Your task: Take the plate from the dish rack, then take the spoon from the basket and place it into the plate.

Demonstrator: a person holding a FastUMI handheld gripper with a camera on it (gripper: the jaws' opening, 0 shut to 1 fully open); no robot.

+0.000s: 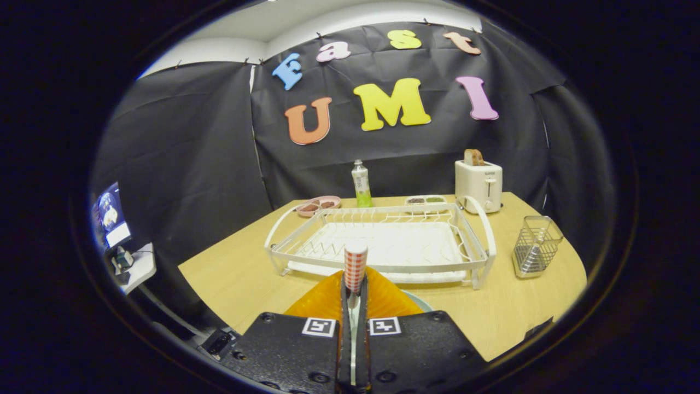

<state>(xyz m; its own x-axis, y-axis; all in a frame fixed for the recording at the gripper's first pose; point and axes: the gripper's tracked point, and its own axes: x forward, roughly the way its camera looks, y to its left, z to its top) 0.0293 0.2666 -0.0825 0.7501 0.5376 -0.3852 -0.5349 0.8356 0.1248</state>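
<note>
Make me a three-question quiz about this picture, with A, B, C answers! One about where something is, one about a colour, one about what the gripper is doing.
1. Where is the toaster?
A. beyond the dish rack, by its far right corner
B. inside the dish rack
C. on the plate

2. What colour is the plate under the fingers?
A. blue
B. orange
C. black

3. What is the gripper doing?
A. open above the dish rack
B. shut on the spoon
C. shut on the toaster

Answers: 1 A, it stands on the table behind the rack's corner. 2 B, orange shows on both sides of the fingers. 3 B, both fingers press the spoon, its checked handle sticking up.
</note>
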